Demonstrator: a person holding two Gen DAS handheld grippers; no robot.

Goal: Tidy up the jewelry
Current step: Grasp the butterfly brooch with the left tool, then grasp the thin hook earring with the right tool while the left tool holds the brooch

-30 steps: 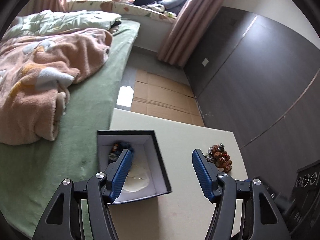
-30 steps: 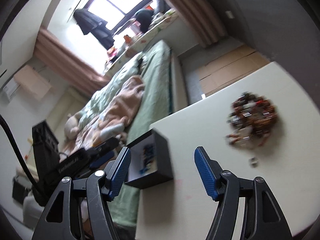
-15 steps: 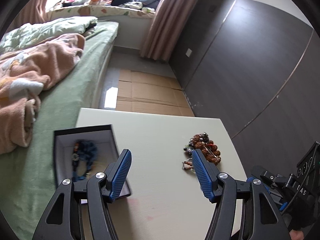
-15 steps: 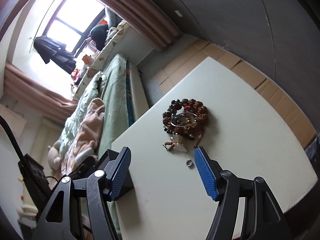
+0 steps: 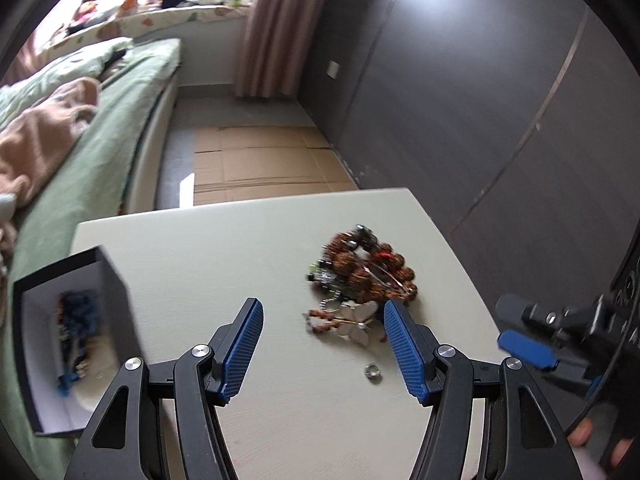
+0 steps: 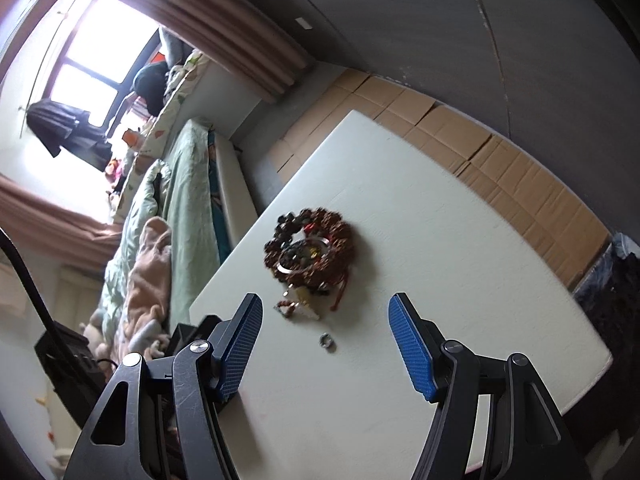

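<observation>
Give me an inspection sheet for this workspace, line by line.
Surface: white table, mostly bare.
Job's things: bead bracelet pile, small ring beside it; black box holding blue jewelry at the table's left edge.
Clutter: nothing seen.
Grippers: left gripper and right gripper both open, empty, above the table.
Cables: one black cable, far left of the right view.
Surroundings: bed, curtain, cardboard on floor.
</observation>
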